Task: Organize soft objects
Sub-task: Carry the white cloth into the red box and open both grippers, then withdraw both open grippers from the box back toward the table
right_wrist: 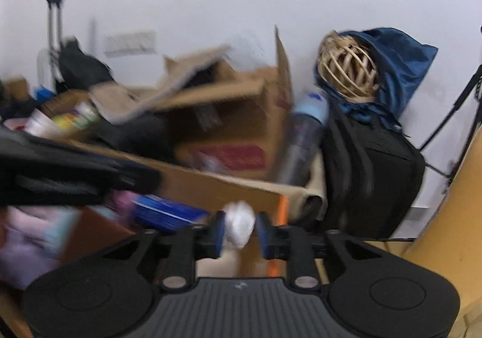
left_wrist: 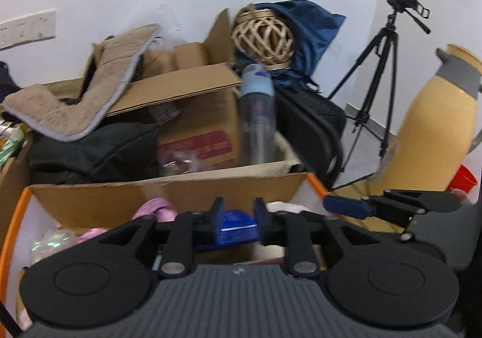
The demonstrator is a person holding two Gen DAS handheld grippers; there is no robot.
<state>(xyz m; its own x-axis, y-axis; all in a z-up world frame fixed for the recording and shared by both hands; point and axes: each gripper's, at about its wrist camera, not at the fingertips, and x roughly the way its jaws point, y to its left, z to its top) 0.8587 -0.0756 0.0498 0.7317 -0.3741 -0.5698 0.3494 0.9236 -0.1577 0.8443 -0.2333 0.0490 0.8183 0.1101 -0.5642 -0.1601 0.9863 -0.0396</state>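
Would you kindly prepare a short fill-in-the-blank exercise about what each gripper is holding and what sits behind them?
1. The left gripper has its fingers closed on a ____ packet.
2. The right gripper holds a soft bundle coloured ____.
3. The woven rattan ball rests against a dark ____ fabric bag.
4. The plush tan mat is draped over an open ____ box.

Missing words: blue; white; blue; cardboard
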